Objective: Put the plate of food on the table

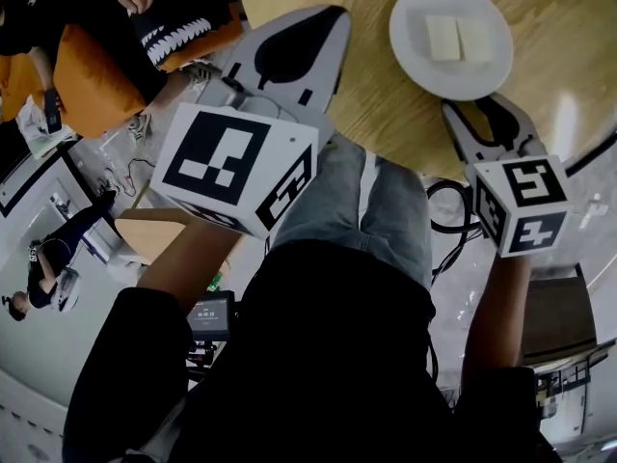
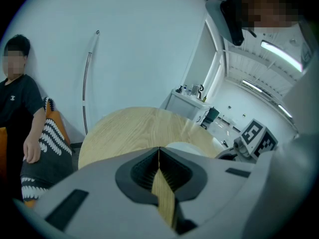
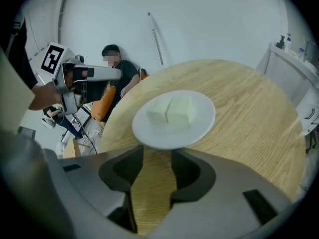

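A white plate with two pale blocks of food lies flat on the round wooden table. My right gripper is at the table's near edge, open, its tips just short of the plate's near rim with only table between them. In the right gripper view the plate and food sit just beyond my right gripper. My left gripper hovers over the table's left edge, shut and holding nothing. The left gripper view shows its jaws closed, with the plate peeking behind.
A person sits on an orange seat to the left of the table. Black cables lie on the floor below the table edge, next to a dark chair. A white counter with bottles stands beyond the table.
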Demonstrator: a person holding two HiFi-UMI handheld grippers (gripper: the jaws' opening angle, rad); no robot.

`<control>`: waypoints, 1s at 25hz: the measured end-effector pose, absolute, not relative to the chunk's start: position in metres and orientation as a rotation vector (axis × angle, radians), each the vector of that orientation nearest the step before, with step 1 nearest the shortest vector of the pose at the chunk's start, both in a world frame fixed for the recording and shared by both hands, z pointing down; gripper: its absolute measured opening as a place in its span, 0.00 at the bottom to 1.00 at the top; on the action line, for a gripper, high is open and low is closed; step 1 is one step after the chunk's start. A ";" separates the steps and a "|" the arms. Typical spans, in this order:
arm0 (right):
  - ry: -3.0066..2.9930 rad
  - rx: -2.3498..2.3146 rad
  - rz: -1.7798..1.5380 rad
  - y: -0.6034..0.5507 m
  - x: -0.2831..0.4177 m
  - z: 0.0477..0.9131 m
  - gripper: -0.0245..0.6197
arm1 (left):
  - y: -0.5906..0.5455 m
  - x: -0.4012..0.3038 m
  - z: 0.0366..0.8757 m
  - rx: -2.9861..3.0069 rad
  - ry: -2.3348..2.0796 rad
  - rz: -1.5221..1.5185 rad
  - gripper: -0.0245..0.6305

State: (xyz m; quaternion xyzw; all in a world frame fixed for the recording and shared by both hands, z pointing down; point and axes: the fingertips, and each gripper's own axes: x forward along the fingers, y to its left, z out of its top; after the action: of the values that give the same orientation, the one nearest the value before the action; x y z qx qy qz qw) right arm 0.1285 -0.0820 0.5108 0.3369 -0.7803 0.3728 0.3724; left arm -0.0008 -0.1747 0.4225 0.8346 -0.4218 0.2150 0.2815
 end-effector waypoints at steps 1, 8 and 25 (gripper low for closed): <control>-2.001 0.868 0.957 -0.081 0.126 0.511 0.33 | -0.173 -0.004 0.423 2.232 -1.131 0.577 0.05; -2.013 0.877 0.896 -0.080 0.125 0.515 0.31 | -0.166 -0.003 0.429 2.218 -1.136 0.589 0.05; -1.874 0.808 0.738 -0.085 0.132 0.522 0.06 | -0.166 -0.001 0.431 2.214 -1.122 0.588 0.05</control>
State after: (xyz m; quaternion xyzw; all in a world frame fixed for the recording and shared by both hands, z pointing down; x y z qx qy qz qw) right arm 0.1325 -0.0852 0.5215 0.3292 -0.7636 0.3008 0.4671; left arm -0.0011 -0.1659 0.4310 0.8303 -0.4207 0.2205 0.2914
